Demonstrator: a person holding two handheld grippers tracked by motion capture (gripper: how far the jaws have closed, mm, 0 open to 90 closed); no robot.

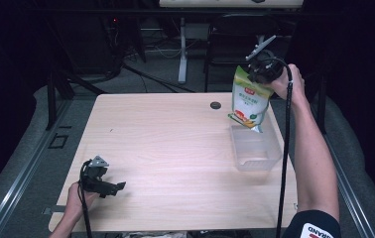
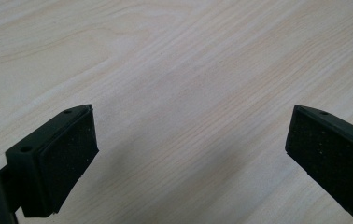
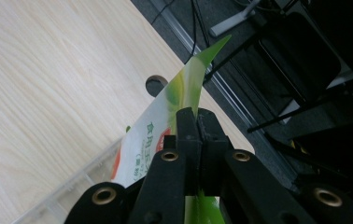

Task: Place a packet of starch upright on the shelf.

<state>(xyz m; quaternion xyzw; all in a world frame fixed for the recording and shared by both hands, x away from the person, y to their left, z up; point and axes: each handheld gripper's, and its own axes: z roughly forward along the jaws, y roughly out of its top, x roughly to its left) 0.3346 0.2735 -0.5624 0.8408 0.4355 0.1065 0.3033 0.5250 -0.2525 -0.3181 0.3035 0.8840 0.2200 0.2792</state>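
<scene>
Pouch (image 1: 248,98) pinched by right tool (image 1: 261,69) over bin (image 1: 255,148) at table (image 1: 175,148) edge, left tool (image 1: 113,188) wide.

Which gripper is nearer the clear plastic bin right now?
Right. The right gripper hangs above the clear plastic bin's far end, clamped on a green-and-white pouch dangling into it. The left gripper sits open across the table, near its front-left edge.

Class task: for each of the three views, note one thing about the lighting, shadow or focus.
High view: the wooden table is brightly lit while the room beyond it is nearly black. Left gripper view: the left gripper casts a soft grey shadow on the wood between its open jaws. Right gripper view: the right gripper is close and slightly soft, pinching the green-and-white pouch.
</scene>
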